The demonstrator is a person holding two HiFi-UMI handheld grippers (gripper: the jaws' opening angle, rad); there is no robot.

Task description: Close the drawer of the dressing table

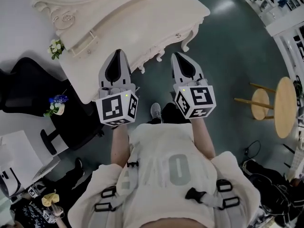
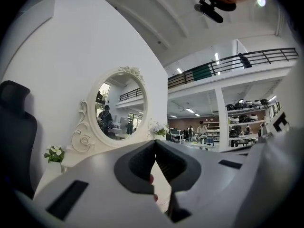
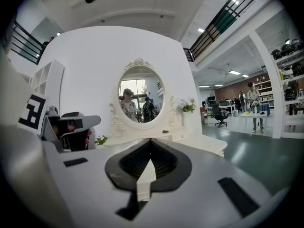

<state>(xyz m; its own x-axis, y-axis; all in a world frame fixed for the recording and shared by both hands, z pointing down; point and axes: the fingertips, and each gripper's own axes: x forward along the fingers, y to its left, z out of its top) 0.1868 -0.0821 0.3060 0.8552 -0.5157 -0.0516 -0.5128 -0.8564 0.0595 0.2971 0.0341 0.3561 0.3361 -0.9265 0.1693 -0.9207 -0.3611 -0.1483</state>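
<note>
The cream dressing table (image 1: 142, 27) with its oval mirror (image 3: 141, 95) stands just ahead of me. A small knob (image 1: 178, 35) shows on the table's front rail; whether the drawer stands out from it I cannot tell. My left gripper (image 1: 118, 52) hovers at the table's front edge, shut with nothing between its tips (image 2: 155, 141). My right gripper (image 1: 176, 55) is beside it, a little short of the front rail. It points at the mirror, shut and empty (image 3: 150, 139). Neither gripper touches the table as far as I can see.
A black office chair (image 1: 28, 84) stands left of the table. A pot of white flowers (image 1: 56, 48) sits on the table's left end, and blue flowers (image 1: 57, 103) lie lower left. A round wooden stool (image 1: 280, 106) is on the green floor at right. My shoe (image 1: 156, 110) shows below the grippers.
</note>
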